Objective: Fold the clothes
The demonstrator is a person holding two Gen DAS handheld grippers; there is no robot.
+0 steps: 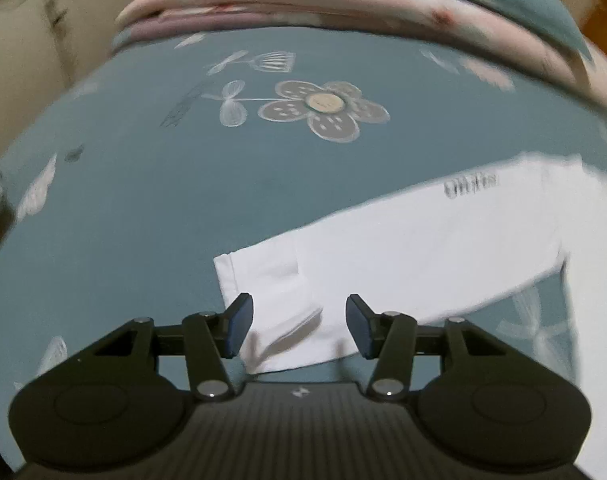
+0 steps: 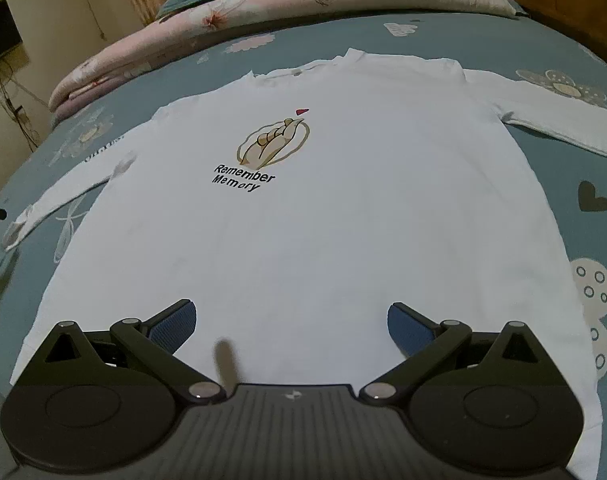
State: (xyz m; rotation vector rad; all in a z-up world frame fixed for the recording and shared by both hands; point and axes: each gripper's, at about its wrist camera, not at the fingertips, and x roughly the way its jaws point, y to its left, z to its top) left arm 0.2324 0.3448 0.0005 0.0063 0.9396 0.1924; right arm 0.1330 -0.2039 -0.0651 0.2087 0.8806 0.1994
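The white long-sleeved cotton shirt with a hand print [image 2: 303, 208] lies flat, face up, sleeves out, on the blue flowered bed sheet [image 1: 123, 200]. Left gripper [image 1: 299, 326], fingers released, hangs over the cuff, probably about to pinch it; right gripper [image 2: 291, 326], fingers spread, is over the hem.

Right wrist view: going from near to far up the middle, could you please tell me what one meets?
Open right gripper → white long-sleeved shirt's plain lower body → black "Remember Memory" lettering → hand-and-heart print → shirt collar → folded pink floral quilt.
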